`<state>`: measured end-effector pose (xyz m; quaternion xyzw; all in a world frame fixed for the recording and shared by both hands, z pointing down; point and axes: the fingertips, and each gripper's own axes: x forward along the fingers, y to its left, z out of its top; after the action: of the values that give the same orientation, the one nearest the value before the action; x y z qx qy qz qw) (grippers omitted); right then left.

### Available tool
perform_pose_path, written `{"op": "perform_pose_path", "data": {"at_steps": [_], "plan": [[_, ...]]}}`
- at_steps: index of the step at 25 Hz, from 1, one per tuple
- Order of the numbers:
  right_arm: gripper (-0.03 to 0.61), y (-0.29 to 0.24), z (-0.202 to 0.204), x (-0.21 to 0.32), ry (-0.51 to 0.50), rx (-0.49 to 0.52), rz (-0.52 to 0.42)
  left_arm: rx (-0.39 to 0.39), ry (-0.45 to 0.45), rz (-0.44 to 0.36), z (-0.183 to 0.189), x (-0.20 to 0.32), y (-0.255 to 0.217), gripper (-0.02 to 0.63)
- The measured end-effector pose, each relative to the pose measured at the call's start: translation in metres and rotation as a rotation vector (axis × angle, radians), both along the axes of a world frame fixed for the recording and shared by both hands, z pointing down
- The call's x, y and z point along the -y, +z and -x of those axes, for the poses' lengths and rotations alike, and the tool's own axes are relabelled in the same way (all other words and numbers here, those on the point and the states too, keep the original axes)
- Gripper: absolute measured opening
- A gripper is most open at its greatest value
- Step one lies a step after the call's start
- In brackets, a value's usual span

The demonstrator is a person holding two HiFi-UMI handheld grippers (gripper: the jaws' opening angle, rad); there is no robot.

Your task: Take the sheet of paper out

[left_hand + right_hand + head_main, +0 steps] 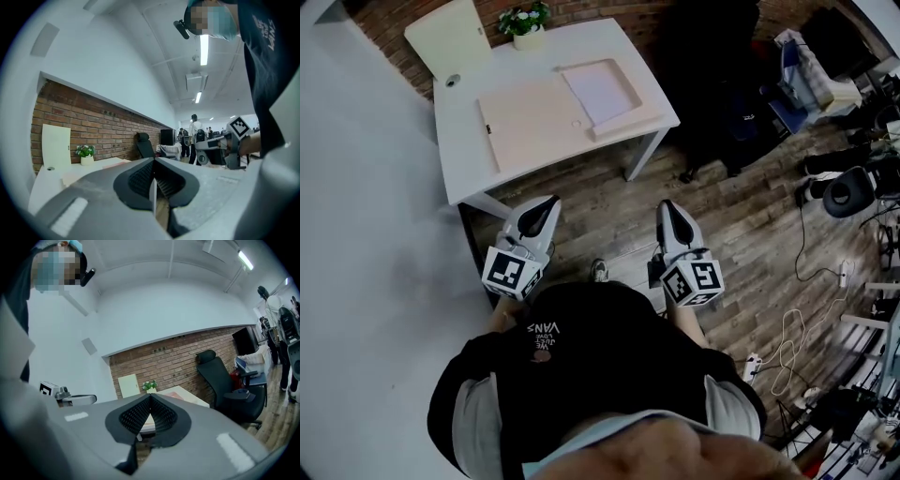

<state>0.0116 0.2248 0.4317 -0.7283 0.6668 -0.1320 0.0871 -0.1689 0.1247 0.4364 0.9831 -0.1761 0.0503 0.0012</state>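
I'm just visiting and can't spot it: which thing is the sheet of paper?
Find the white table by the brick wall. At its right end sits a shallow wooden tray. The paper is the pale, whitish rectangle lying inside it, unlike the bare tan board alongside.

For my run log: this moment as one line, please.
left gripper: shut, empty | right gripper: shut, empty | sheet of paper: untouched, in open box on table

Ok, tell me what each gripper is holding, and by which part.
Nothing. The left gripper and right gripper are both shut and empty, short of the table; the paper lies in its box.
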Motion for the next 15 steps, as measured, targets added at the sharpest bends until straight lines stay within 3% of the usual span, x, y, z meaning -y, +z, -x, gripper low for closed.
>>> {"op": "perform_pose_path", "data": {"at_steps": [15], "plan": [[0.002, 0.015, -0.055, 0.026, -0.077, 0.019, 0.025, 0.02, -0.113, 0.026, -0.032, 0.011, 0.012, 0.0]]}}
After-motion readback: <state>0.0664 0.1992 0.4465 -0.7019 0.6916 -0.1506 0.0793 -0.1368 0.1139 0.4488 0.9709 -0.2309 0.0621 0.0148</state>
